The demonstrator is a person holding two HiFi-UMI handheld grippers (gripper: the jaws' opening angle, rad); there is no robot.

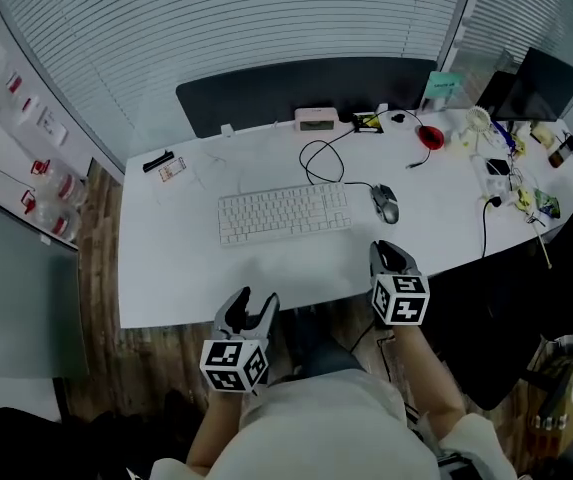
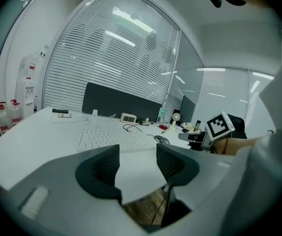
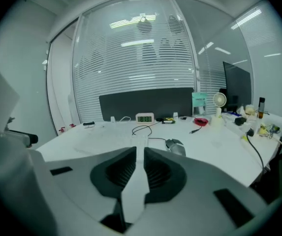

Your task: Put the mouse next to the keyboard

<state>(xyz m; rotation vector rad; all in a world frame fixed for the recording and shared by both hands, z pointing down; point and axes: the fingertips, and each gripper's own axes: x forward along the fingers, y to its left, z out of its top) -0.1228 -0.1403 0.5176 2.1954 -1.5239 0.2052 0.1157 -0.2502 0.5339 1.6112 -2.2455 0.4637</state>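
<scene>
White desk (image 1: 166, 268) fills the head view. On it lies a pale keyboard (image 1: 284, 212), and the grey mouse (image 1: 385, 203) sits just beside it at its 3 o'clock, with its cord looping off toward 12 o'clock. Both grippers hang by the desk's near edge, at 6 o'clock. The left gripper (image 1: 256, 298) has its jaws wide apart but closing, with nothing between them. The right gripper (image 1: 388, 253), at the mouse's 6 o'clock, is closing too. Only a thin gap is left, and it holds nothing.

mouse (image 1: 385, 203) right of keyboard (image 1: 284, 212)
</scene>
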